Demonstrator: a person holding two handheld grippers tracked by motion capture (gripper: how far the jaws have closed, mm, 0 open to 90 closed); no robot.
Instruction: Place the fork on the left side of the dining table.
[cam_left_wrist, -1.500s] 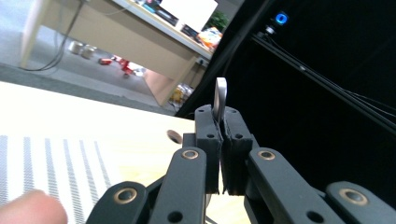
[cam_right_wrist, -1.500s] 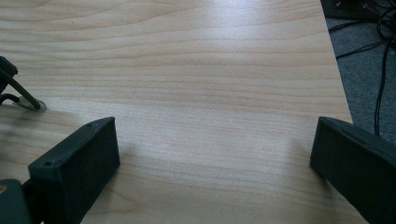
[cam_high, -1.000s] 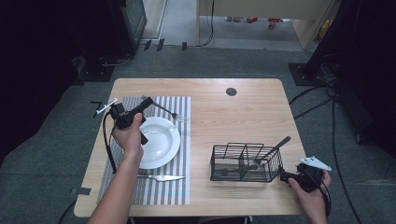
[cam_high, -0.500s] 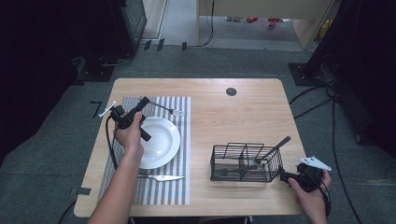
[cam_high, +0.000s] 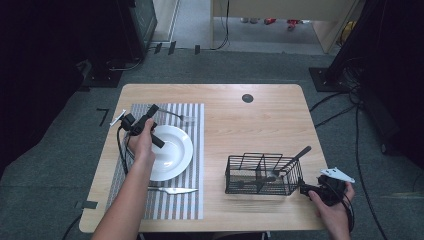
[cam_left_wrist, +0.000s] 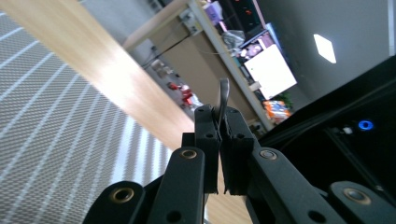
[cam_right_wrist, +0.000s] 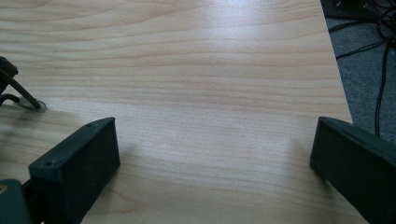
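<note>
My left gripper (cam_high: 153, 109) is shut on the handle of a metal fork (cam_high: 176, 115), held over the far end of the striped placemat (cam_high: 196, 150), just beyond the white plate (cam_high: 175, 155). In the left gripper view the thin fork handle (cam_left_wrist: 224, 93) sticks up between the closed jaws of that gripper (cam_left_wrist: 220, 119). A knife (cam_high: 172, 190) lies on the mat in front of the plate. My right gripper (cam_high: 305, 189) is open and low over the bare wood at the table's front right; its jaws (cam_right_wrist: 215, 140) stand wide apart with nothing between them.
A black wire basket (cam_high: 240, 175) stands to the left of the right gripper, with a dark-handled utensil (cam_high: 296, 155) leaning out of it. One basket foot (cam_right_wrist: 18, 93) shows at the left of the right gripper view. The table's right edge (cam_high: 320, 165) is close by.
The left gripper has shifted slightly to the right with the fork in it. The right gripper has stayed put.
</note>
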